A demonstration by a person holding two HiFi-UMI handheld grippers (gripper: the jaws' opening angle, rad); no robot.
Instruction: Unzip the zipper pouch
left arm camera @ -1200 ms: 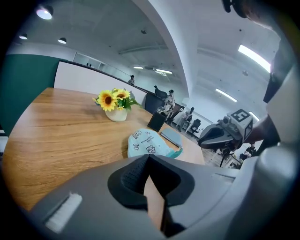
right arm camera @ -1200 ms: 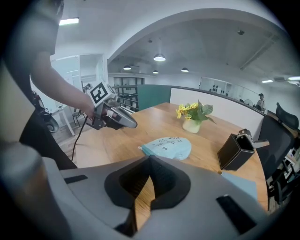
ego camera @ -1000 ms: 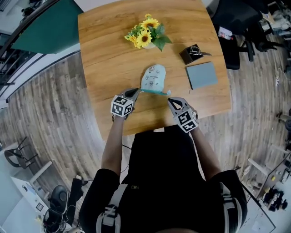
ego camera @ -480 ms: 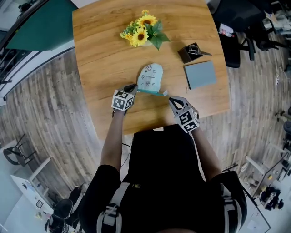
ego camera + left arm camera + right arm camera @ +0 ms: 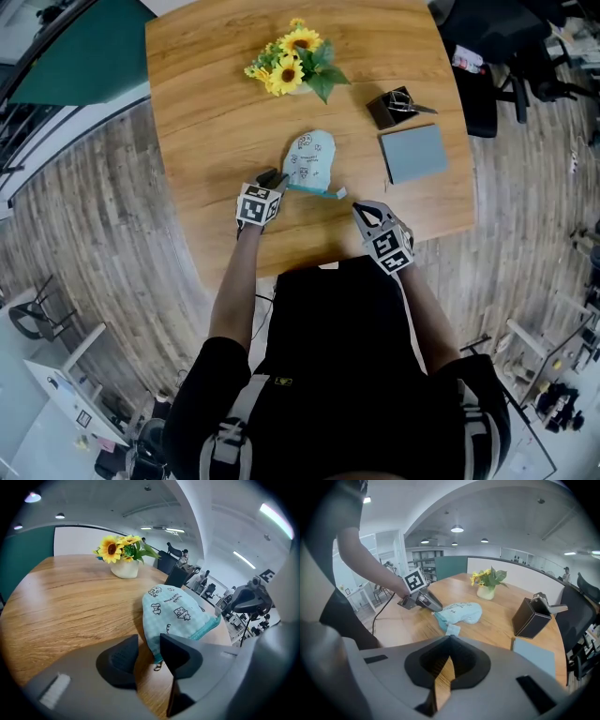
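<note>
The light blue checked zipper pouch [image 5: 311, 159] with small cartoon prints lies flat on the wooden table [image 5: 206, 122]. My left gripper [image 5: 273, 177] is at its near-left corner. In the left gripper view its jaws [image 5: 149, 649] have just been opening and stand apart. The pouch's corner [image 5: 159, 653] with a small metal pull lies just beyond the gap, and no pad presses it. My right gripper [image 5: 360, 207] hovers a little short of the pouch's teal end tab [image 5: 337, 193], shut [image 5: 450, 638] on nothing. The pouch [image 5: 461, 611] and left gripper [image 5: 425, 602] also show in the right gripper view.
A white pot of sunflowers [image 5: 295, 64] stands behind the pouch. To its right are a black holder [image 5: 395, 107] and a flat grey-blue notebook [image 5: 415, 154]. The table's near edge runs just below both grippers; office chairs stand at the far right.
The left gripper has lowered at the pouch's near-left corner and its jaws have gone from shut to apart. The right gripper has eased slightly back from the pouch's teal end.
</note>
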